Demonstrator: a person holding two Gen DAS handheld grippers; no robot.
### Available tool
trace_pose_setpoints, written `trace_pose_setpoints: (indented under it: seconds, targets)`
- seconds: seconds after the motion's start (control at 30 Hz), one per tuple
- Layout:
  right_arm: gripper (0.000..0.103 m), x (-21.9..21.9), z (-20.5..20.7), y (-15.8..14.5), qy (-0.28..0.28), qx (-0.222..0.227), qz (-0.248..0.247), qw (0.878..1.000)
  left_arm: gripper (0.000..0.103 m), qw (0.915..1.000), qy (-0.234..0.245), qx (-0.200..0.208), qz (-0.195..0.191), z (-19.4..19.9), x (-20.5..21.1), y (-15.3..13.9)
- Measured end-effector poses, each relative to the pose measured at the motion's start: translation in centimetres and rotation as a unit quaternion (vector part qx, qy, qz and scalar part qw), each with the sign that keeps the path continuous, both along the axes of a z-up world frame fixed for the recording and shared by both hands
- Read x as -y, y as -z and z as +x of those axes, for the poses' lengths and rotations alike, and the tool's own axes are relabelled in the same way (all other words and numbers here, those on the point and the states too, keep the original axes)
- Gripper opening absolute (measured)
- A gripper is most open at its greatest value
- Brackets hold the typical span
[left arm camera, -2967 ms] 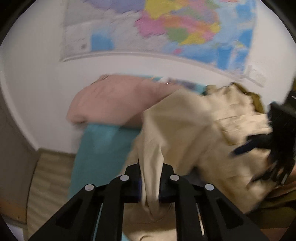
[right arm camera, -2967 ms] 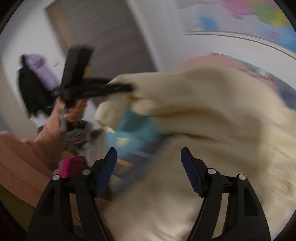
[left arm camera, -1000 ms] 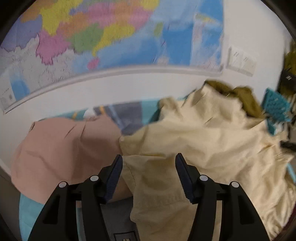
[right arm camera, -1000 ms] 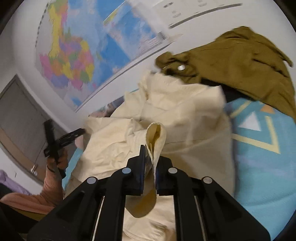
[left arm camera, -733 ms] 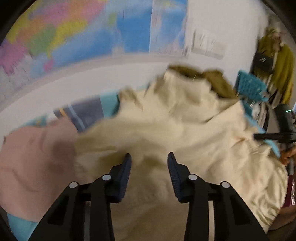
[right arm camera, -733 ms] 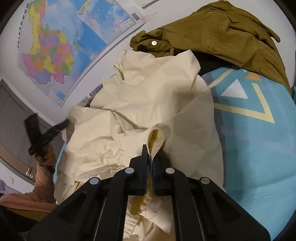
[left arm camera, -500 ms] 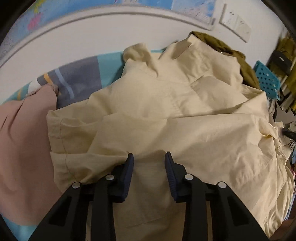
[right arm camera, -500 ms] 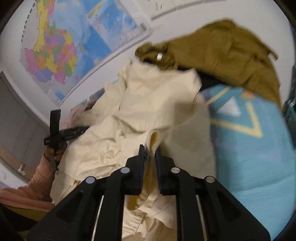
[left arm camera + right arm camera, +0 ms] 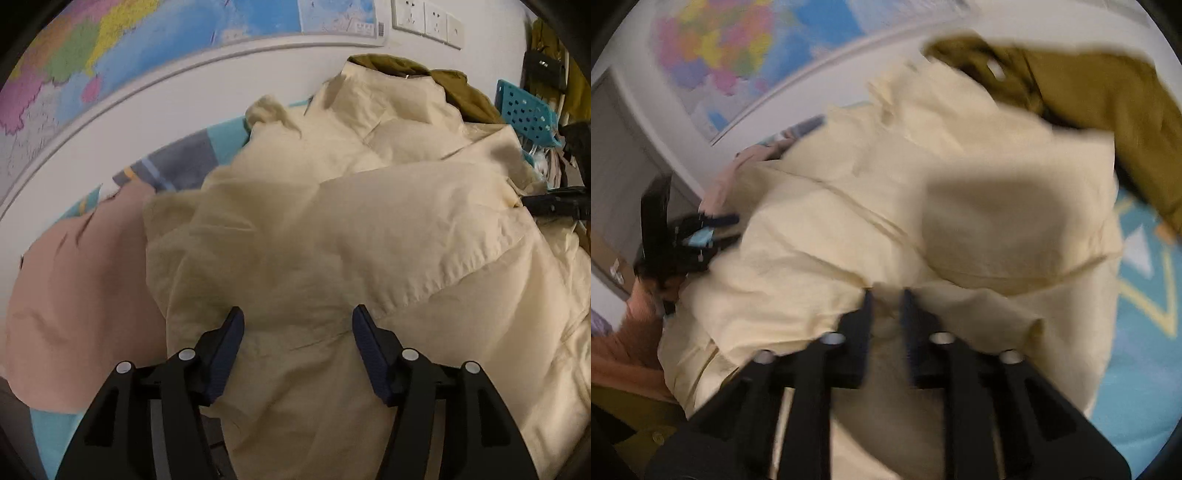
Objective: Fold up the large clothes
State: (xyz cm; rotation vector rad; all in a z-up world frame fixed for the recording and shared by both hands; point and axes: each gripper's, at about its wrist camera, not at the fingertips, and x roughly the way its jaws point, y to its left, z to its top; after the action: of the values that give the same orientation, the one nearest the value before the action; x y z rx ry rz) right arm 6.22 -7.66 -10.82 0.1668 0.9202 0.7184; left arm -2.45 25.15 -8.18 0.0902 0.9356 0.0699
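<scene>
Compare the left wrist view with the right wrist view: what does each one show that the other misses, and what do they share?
Only the left wrist view shows the wall sockets, the blue perforated basket and the left tool with its jaws opening over cloth, gripping nothing. Only the right wrist view shows the triangle-patterned blue bedding, the grey door and the right tool pinching a fold. Both show the cream shirt, olive garment, pink garment and wall map.

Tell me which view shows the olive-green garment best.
The right wrist view: the olive-green garment spreads across the upper right, though blurred. The left wrist view shows only a strip of it behind the cream shirt.
</scene>
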Motion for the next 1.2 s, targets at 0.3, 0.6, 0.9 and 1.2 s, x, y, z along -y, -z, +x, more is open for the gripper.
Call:
trace_pose_setpoints:
  seconds: [0.3,0.6,0.9,1.2]
  targets:
    - [0.041,0.9,-5.6,-4.4,-0.025,0.078,0.01,0.997,0.059,0.9983,-0.008,0.057,-0.012,-5.2,1.2,-3.4]
    - [0.039,2.1,-3.8,-1.2,0.018,0.034,-0.012,0.999,0.064,0.9975,-0.057,0.039,-0.013,-7.4,0.7,-1.3]
    - [0.069,9.4,-10.5,-3.4,0.057,0.052,0.067,0.995,0.069,0.9858,-0.09,0.094,-0.106,-15.6,-2.5,-4.2]
    - [0.082,14.6,-14.7,1.5,0.116,-0.021,0.128,0.985,0.075,0.9768,-0.102,0.061,-0.179,-20.4,-3.1,-2.0]
